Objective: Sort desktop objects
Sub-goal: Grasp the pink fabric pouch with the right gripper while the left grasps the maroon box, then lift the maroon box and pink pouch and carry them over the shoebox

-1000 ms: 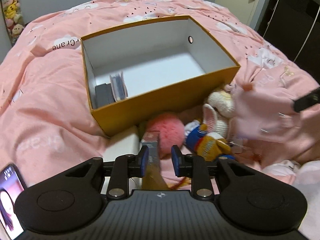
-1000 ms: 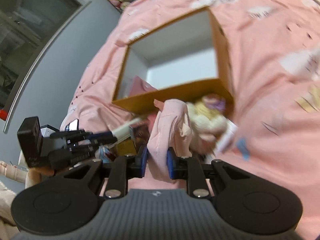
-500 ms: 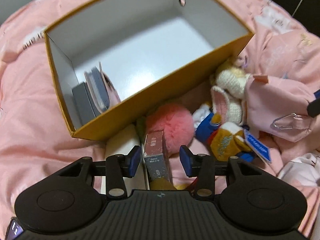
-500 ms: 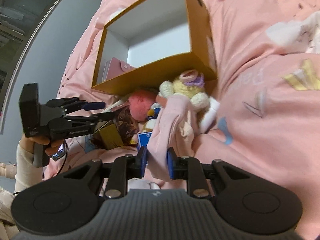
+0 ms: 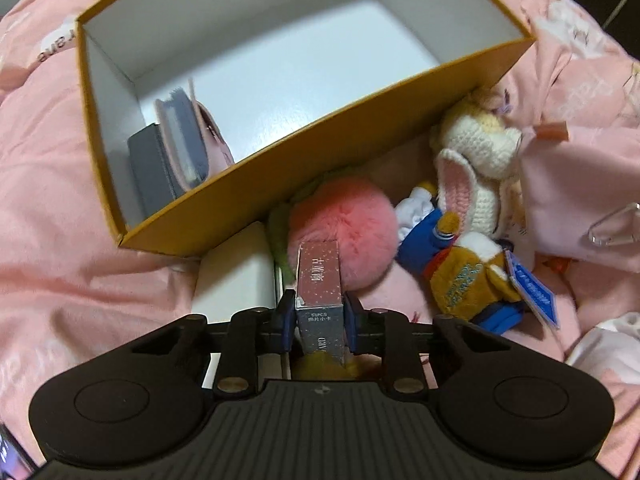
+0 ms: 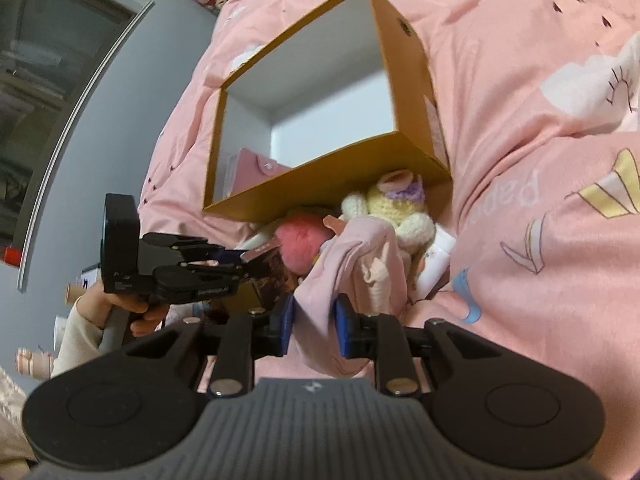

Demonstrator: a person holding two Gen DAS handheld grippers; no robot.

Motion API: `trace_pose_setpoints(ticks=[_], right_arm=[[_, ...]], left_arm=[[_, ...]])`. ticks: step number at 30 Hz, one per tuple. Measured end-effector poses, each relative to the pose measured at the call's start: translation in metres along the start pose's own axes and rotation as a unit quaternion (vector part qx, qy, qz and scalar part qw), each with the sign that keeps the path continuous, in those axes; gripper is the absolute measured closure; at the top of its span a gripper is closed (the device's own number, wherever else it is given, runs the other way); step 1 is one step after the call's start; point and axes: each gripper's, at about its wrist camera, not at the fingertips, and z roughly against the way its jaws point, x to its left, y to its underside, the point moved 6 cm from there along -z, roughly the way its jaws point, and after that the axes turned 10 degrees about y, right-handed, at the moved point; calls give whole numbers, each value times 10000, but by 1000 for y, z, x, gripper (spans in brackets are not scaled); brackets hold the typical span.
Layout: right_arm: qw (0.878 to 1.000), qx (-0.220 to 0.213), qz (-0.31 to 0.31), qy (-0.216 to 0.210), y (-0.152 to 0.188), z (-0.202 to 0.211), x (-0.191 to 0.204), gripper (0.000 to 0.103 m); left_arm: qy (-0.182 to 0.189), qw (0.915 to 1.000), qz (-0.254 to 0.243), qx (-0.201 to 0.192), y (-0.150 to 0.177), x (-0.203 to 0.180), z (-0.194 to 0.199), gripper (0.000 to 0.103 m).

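An open orange box (image 5: 360, 148) with a white inside lies on a pink quilt, with a pink wallet (image 5: 208, 136) and a grey case (image 5: 148, 168) in its left end. In front of it lie a pink pompom (image 5: 352, 220), a crochet rabbit (image 5: 476, 148) and a duck plush (image 5: 460, 272). My left gripper (image 5: 319, 316) points steeply down; its jaws are closing and the pads press on a slim pink-grey card box (image 5: 319, 276). My right gripper (image 6: 314, 320) is shut on a pink cloth pouch (image 6: 352, 256), which is lifted beside the toys.
A white carton (image 5: 236, 276) lies left of the card box, against the orange box's front wall. A white bottle (image 6: 438, 260) rests right of the rabbit. A metal clip (image 5: 612, 228) hangs on the pouch. A person's hand (image 6: 132, 312) holds the left gripper. Quilt folds surround everything.
My left gripper dropped and tilted down over the card box, opened wide around it, then closed on its sides. The right gripper kept its hold on the pouch and barely moved.
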Motion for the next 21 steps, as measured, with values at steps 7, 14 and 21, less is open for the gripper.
trace_pose_setpoints(ticks=[7,14,21], right_arm=[[9984,-211,313,-415,-3,15,28,80],[9996,153,196,-109,-2,-1,27,80],[9973,701,-54,198,5,-30,7,80]], left_arm=[[-50,9946,187,-1016,5,-13,49,77],[337,9828,500,-1746,4,-44,65,77],[243,9874,615,-1440,22,-64,43,77]])
